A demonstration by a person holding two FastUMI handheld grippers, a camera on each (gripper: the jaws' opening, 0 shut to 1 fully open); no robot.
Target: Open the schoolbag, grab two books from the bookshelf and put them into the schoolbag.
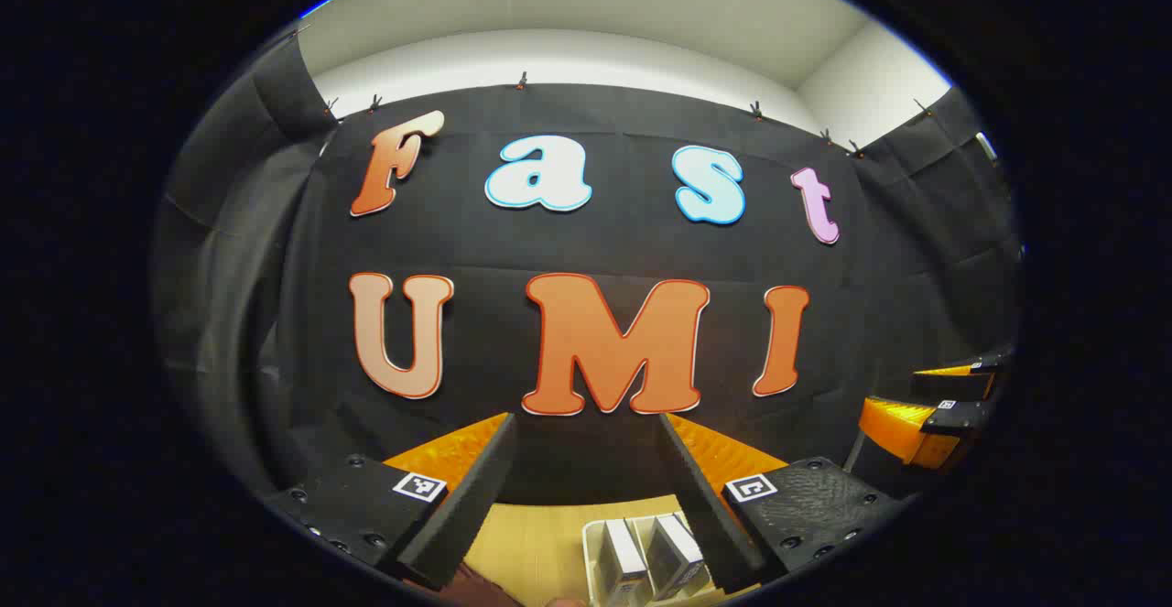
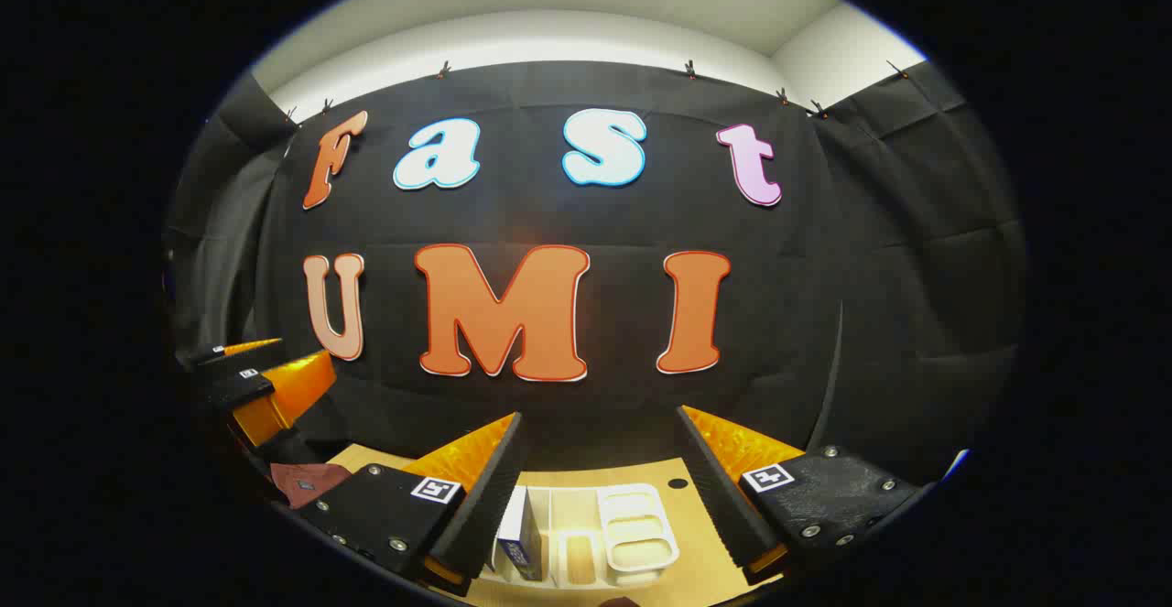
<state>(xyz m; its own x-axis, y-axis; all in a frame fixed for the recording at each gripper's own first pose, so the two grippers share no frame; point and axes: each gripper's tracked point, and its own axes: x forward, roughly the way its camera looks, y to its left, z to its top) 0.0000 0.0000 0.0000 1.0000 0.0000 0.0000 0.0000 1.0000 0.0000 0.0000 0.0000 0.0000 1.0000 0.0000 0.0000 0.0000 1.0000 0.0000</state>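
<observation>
While both grippers are pointing at the booth's black wall, the books [image 1: 648,554] are showing low in the left gripper view, two of them standing upright side by side in a white bookshelf [image 1: 591,547] on the table [image 1: 526,547]. They are looking pale, with darker printed bands low on their covers, and they are leaning slightly. In the right gripper view one book [image 2: 520,534] is standing at the left end of that white bookshelf [image 2: 641,534], with a dark blue band low on its face; the rest is hidden behind a finger. Beside it, a narrow upright slot is standing open, and further right two shallow rounded compartments are lying open to the camera; whether they hold anything cannot be told.

A dull red patch [image 2: 307,482], possibly the schoolbag, is lying at the lower left edge of the right gripper view, too cut off to tell more. The table is light wood, with a small dark hole [image 2: 678,483] near its far edge.

The left gripper [image 1: 586,483] is hanging above the table with its fingers [image 1: 458,511] spread wide apart, gripping nothing. The right gripper [image 2: 600,488] is likewise holding its fingers [image 2: 710,493] wide apart over the bookshelf, touching nothing. Each gripper is also appearing at the other view's side edge.
</observation>
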